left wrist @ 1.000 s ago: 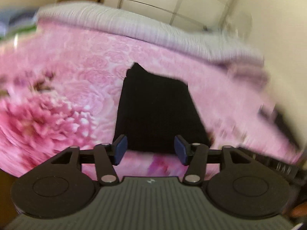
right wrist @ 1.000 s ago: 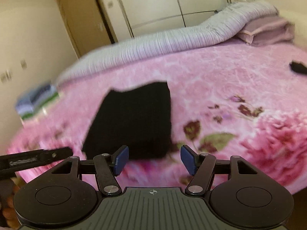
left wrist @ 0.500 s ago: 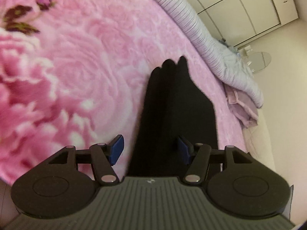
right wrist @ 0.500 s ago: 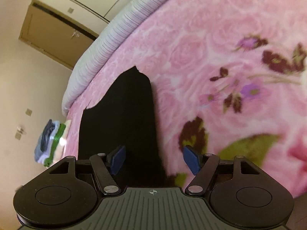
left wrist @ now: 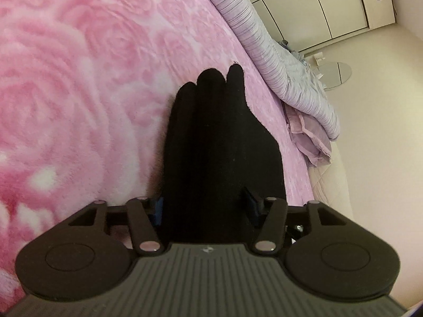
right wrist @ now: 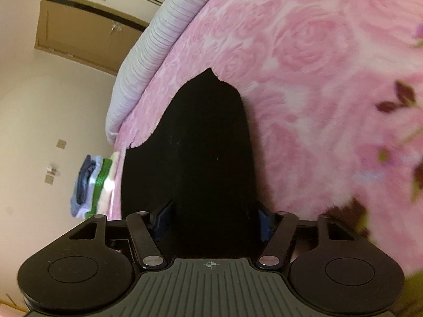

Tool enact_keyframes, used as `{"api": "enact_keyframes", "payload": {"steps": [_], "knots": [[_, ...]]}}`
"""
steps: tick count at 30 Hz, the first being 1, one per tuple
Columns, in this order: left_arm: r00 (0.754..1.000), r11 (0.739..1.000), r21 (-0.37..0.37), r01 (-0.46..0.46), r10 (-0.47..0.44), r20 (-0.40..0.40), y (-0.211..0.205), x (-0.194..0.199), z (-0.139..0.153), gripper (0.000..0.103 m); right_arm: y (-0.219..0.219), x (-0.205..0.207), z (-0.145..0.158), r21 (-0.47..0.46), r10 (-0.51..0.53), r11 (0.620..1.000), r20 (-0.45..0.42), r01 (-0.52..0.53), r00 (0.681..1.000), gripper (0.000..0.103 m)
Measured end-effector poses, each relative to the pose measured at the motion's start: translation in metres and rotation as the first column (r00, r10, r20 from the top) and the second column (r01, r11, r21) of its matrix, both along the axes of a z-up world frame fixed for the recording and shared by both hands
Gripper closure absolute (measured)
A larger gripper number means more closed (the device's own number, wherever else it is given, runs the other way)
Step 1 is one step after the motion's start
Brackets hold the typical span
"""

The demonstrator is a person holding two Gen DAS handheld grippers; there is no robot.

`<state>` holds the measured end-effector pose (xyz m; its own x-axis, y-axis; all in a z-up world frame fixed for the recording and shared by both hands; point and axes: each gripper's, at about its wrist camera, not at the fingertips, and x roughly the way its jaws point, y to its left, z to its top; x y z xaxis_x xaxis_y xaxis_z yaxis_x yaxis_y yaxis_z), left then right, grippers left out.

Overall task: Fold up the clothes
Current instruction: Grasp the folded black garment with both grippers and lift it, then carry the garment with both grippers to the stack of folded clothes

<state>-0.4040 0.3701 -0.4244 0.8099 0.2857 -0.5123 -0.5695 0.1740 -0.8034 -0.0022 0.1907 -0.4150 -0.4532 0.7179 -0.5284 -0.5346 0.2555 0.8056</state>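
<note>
A: Bedroom, mid-fold: black garment (left wrist: 222,153) lies folded on the pink rose-print blanket (left wrist: 79,79) of a bed, beside a striped duvet (left wrist: 277,60).

B: And the left hand-held gripper (left wrist: 205,208)?

A: Partly open, jaws just closing, the garment's near edge between its blue pads; a grip cannot be told.

B: The right hand-held gripper (right wrist: 212,220)?

A: Wide, also just narrowing, straddling the cloth's other end. A stack of folded clothes (right wrist: 92,185) sits at the bed's edge.
</note>
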Motion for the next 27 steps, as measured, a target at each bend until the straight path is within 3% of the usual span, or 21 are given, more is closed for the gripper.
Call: {"api": "enact_keyframes", "payload": {"steps": [6, 11, 15, 18, 23, 27], "knots": [[1.0, 0.999, -0.04, 0.011, -0.011, 0.0, 0.006, 0.003, -0.001, 0.063, -0.003, -0.003, -0.001, -0.004, -0.007, 1.0, 0.007, 0.007, 1.0, 0.052], [1.0, 0.992, -0.126, 0.009, -0.012, -0.022, 0.017, 0.008, 0.013, 0.072, 0.012, -0.001, 0.015, -0.141, -0.005, 0.99, -0.028, 0.001, 1.0, 0.06], [0.999, 0.988, -0.156, -0.002, -0.006, -0.051, 0.026, 0.007, 0.058, 0.073, 0.028, -0.01, 0.053, -0.227, 0.004, 0.974, -0.016, -0.007, 1.0, 0.062], [0.997, 0.986, -0.162, -0.04, 0.03, -0.064, 0.032, -0.005, 0.107, 0.073, 0.04, -0.017, 0.094, -0.227, 0.004, 0.974, -0.065, -0.018, 0.998, 0.062], [0.991, 0.988, -0.095, -0.123, 0.117, -0.065, 0.034, -0.033, 0.204, 0.073, 0.07, -0.038, 0.176, -0.159, 0.073, 0.983, -0.11, -0.091, 0.991, 0.062], [0.981, 0.981, -0.032, -0.189, 0.188, -0.048, 0.038, -0.062, 0.26, 0.073, 0.096, -0.064, 0.232, -0.094, 0.142, 0.984, -0.107, -0.152, 0.984, 0.062]]}}
